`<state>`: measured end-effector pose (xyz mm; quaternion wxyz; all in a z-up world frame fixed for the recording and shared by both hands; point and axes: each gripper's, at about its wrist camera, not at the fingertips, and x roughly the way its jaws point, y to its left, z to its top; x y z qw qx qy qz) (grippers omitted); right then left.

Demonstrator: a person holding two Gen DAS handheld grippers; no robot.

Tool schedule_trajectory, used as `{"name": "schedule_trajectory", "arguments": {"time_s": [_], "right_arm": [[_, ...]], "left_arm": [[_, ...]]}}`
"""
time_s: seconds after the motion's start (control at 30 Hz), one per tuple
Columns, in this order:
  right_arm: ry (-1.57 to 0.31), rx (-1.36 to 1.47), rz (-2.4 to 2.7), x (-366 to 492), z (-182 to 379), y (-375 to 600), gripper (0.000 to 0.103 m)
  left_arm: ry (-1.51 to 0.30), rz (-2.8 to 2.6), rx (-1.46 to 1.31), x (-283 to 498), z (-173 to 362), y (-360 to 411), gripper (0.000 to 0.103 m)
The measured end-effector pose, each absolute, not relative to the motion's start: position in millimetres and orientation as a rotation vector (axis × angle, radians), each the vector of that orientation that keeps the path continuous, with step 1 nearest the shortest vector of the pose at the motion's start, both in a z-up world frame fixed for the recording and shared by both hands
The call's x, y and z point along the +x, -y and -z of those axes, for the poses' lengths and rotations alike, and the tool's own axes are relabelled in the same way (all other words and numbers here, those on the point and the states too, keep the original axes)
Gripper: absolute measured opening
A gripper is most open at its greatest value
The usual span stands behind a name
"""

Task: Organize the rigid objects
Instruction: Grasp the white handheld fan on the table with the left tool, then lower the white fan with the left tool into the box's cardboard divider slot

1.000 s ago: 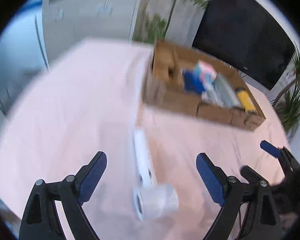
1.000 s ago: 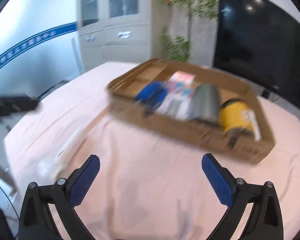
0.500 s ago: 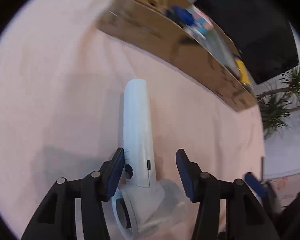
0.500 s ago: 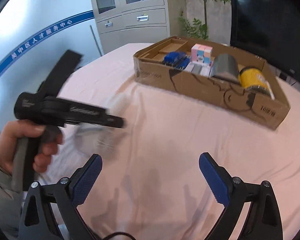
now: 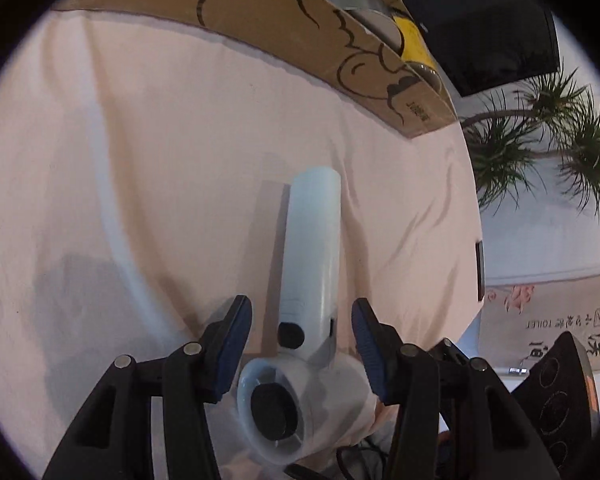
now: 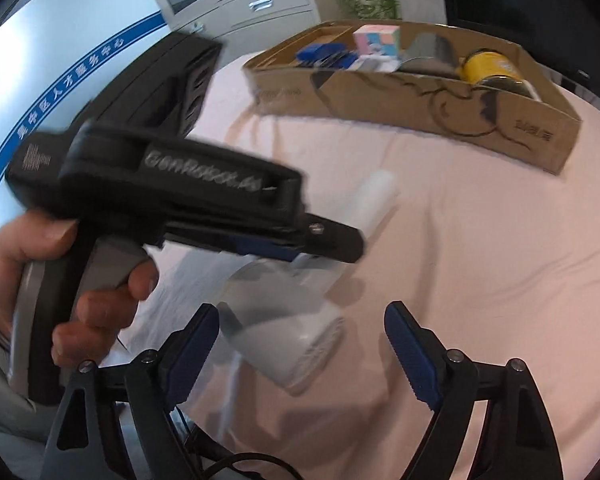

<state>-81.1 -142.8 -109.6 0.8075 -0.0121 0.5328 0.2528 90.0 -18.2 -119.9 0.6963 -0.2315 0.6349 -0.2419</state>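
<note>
A white handheld fan (image 5: 312,264) lies near the tabletop's (image 5: 140,160) front edge, its smooth, rigid, likely light handle between the left gripper's (image 5: 300,340) open, non-touching pads, the best hold; the right gripper (image 6: 300,344) hangs open.

Left tool (image 5: 302,338) pointed down, jaws apart, hand (image 6: 66,280) on grip. Right tool (image 6: 300,344) jaws wide, nothing between.

Both views are bright with even daylight and soft shadows. Fisheye edges curve into black; the left gripper (image 6: 328,240) is motion-blurred
</note>
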Motion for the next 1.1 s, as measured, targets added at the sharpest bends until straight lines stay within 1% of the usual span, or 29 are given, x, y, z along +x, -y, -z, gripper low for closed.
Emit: {"name": "schedule_trajectory", "arguments": {"time_s": [0.03,0.1,0.13,0.27,0.47,0.53,0.57,0.63,0.7,0.73,0.77,0.8,0.83,0.87,0.93,1.0,1.03,1.07,1.1], "right_arm": [[-1.143,-0.022,-0.551,-80.4,112.4,141.3,0.078],[-1.145,-0.015,-0.565,-79.6,115.8,140.7,0.077],[-1.15,-0.01,-0.57,-79.2,117.4,141.2,0.075],[-1.148,-0.006,-0.578,-78.7,118.1,144.8,0.075],[-1.145,-0.03,-0.586,-75.5,114.9,150.7,0.074],[-1.132,-0.052,-0.55,-71.5,111.4,164.3,0.073],[-1.126,-0.054,-0.519,-68.7,109.8,173.5,0.07],[-1.139,-0.048,-0.462,-62.9,109.2,195.2,0.067],[-1.149,-0.035,-0.414,-59.1,107.7,213.3,0.067],[-1.151,-0.026,-0.404,-57.5,105.4,218.7,0.067],[-1.148,-0.014,-0.404,-55.5,103.2,220.3,0.067],[-1.143,0.003,-0.413,-55.5,100.8,219.6,0.067],[-1.143,0.007,-0.424,-56.4,100.3,216.9,0.067],[-1.136,-0.005,-0.418,-55.3,101.0,211.5,0.07],[-1.139,-0.01,-0.395,-54.4,104.0,207.7,0.073],[-1.166,0.009,-0.379,-44.2,113.0,203.1,0.073],[-1.178,0.016,-0.364,-41.8,116.3,204.6,0.071],[-1.192,0.026,-0.347,-38.7,120.8,204.9,0.062],[-1.197,0.042,-0.35,-37.5,121.9,205.2,0.062]], "left_arm": [[-1.42,0.538,-0.511,89.2,118.9,13.0,0.049],[-1.428,0.541,-0.515,83.3,116.4,-2.1,0.049],[-1.43,0.543,-0.522,80.9,116.7,-5.2,0.049],[-1.422,0.563,-0.538,72.9,114.4,-9.2,0.049],[-1.431,0.623,-0.56,60.5,107.5,3.3,0.049],[-1.449,0.646,-0.546,55.1,105.7,10.9,0.048],[-1.434,0.655,-0.559,54.3,103.9,13.5,0.051],[-1.412,0.672,-0.586,58.5,99.7,16.0,0.05],[-1.362,0.659,-0.574,66.8,91.7,15.3,0.05],[-1.339,0.645,-0.559,72.0,87.3,15.2,0.053],[-1.318,0.641,-0.544,78.8,83.1,16.3,0.058],[-1.307,0.642,-0.536,85.0,81.0,17.3,0.061],[-1.307,0.642,-0.533,92.2,80.7,19.5,0.062],[-1.321,0.651,-0.525,100.0,82.2,24.6,0.062],[-1.348,0.677,-0.494,111.1,87.5,38.2,0.062],[-1.399,0.705,-0.483,120.2,100.7,53.3,0.062],[-1.433,0.697,-0.486,122.0,108.9,57.9,0.058],[-1.444,0.687,-0.48,123.6,114.3,58.5,0.05],[-1.425,0.689,-0.486,123.1,116.4,58.5,0.046]]}}
